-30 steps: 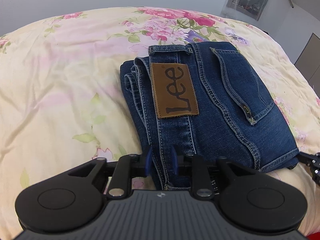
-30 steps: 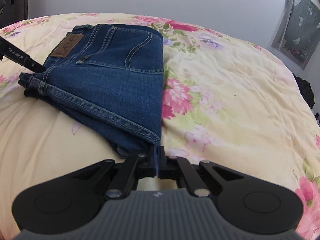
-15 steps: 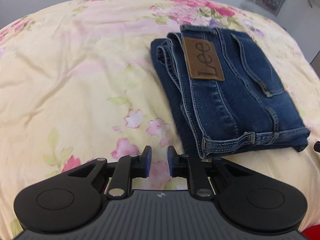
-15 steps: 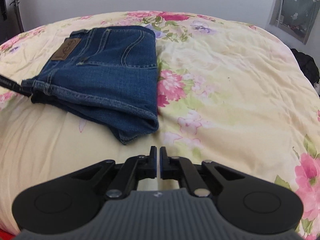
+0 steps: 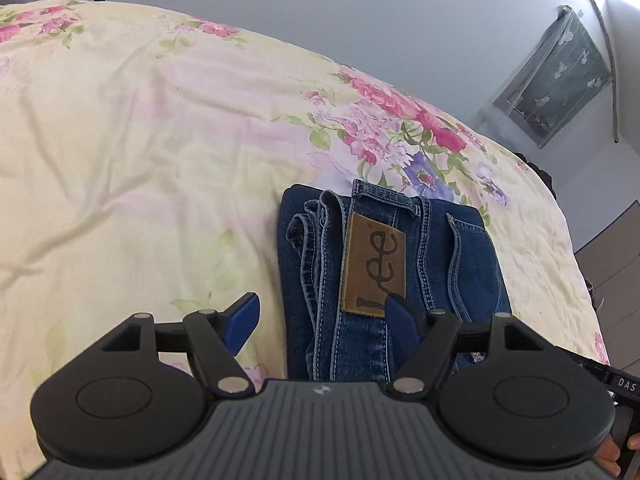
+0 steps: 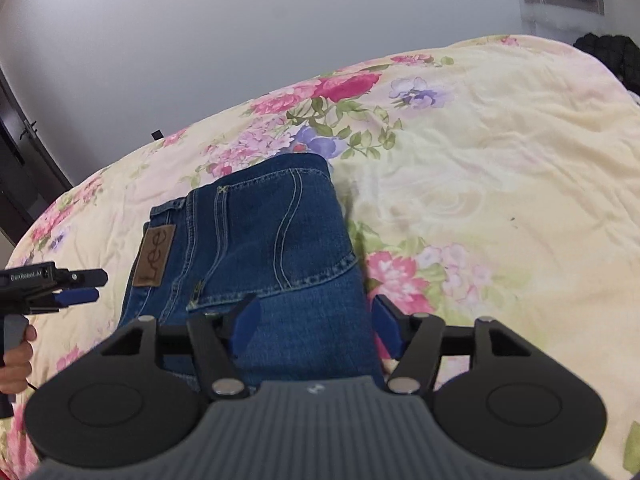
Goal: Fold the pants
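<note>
Soft, even daylight; strong fisheye warp w/ dark vignetted corners, slight blur.

Each gripper, left (image 5: 322, 316) and right (image 6: 316, 326), is built from black linkages with silver screws, blue pads (image 5: 240, 326), and a ribbed grey body. White lettering is printed on the left housing; bare skin is seen.

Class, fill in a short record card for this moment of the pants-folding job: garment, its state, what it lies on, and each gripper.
garment: blue jeans with a brown Lee patch
state: folded into a compact stack, back pocket up
surface: floral bedspread
left gripper: open, over the jeans' left edge, holding nothing
right gripper: open, over the jeans' right edge, holding nothing
</note>
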